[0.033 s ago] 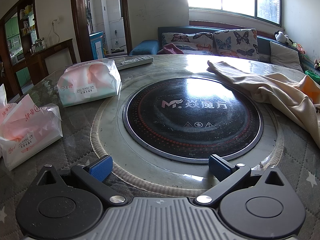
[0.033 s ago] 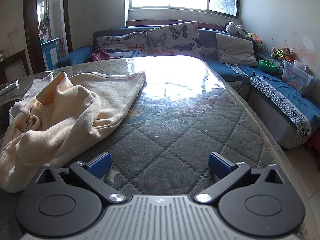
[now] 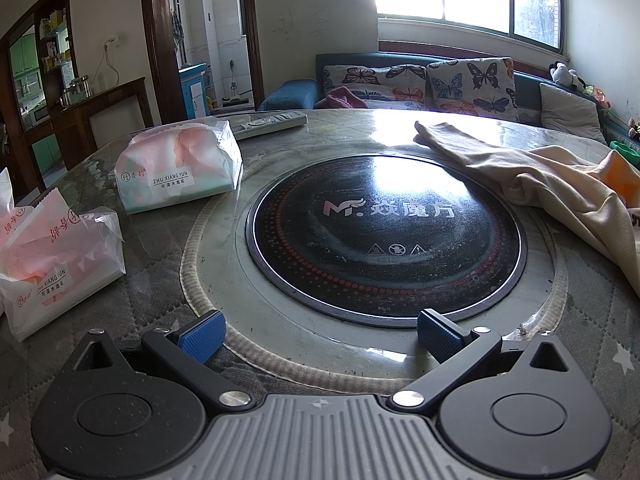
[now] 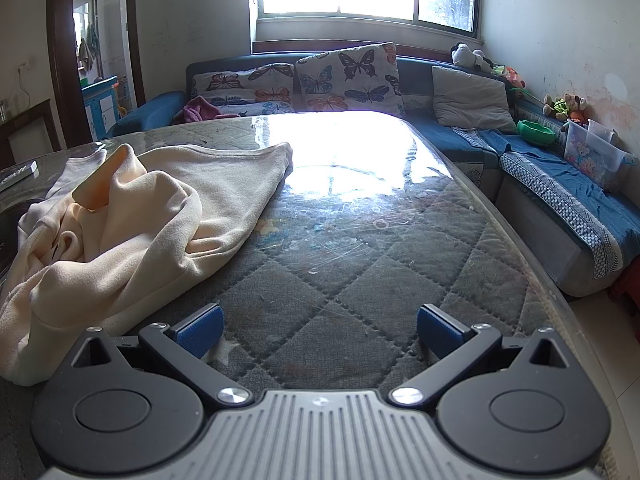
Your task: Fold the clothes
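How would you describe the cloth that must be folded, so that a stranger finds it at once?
Start at the round black cooktop set in the table. Just to its right lies the cream garment, crumpled in a loose heap, one part stretched out flat. It is the only fabric on the table; the tissue packs are plastic-wrapped.

Home living room, sofa [image 4: 460, 136], butterfly cushions [image 4: 352, 76]

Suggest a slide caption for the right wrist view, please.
Open right gripper low over the quilted table, with the crumpled cream garment lying unfolded to its left.
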### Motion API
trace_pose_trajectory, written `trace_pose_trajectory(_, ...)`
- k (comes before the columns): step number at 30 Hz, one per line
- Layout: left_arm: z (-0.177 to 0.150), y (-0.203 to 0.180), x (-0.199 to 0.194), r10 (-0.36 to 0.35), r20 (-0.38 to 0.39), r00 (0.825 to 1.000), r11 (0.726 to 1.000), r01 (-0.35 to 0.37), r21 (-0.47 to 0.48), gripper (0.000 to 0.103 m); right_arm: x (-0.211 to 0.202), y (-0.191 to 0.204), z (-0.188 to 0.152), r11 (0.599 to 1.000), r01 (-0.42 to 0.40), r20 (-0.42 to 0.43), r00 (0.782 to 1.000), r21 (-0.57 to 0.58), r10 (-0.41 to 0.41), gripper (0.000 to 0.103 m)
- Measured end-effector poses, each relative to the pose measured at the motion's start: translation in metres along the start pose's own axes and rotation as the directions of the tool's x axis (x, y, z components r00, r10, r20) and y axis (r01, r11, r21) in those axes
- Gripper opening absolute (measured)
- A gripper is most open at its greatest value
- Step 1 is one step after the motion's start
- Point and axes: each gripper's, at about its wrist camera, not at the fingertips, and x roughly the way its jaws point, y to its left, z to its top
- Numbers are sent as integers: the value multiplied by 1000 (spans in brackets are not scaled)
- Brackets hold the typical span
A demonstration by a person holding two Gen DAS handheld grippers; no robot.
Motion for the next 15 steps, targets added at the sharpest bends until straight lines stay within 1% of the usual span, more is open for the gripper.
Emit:
trace_pose_trajectory(1,0,0,0,0,0,1000,1000,0,0,103,0,0,0,1000,2,4,1000,-2,-2,103)
trace_pose_trajectory(2,0,0,0,0,0,1000,1000,0,0,103,0,-1,0,1000,-14,-5,1000,17,14,103)
trace_pose_trajectory(15,0,-1,0,0,0,1000,1000,0,0,103,1,-1,0,1000,-8,-5,1000,9,8,103)
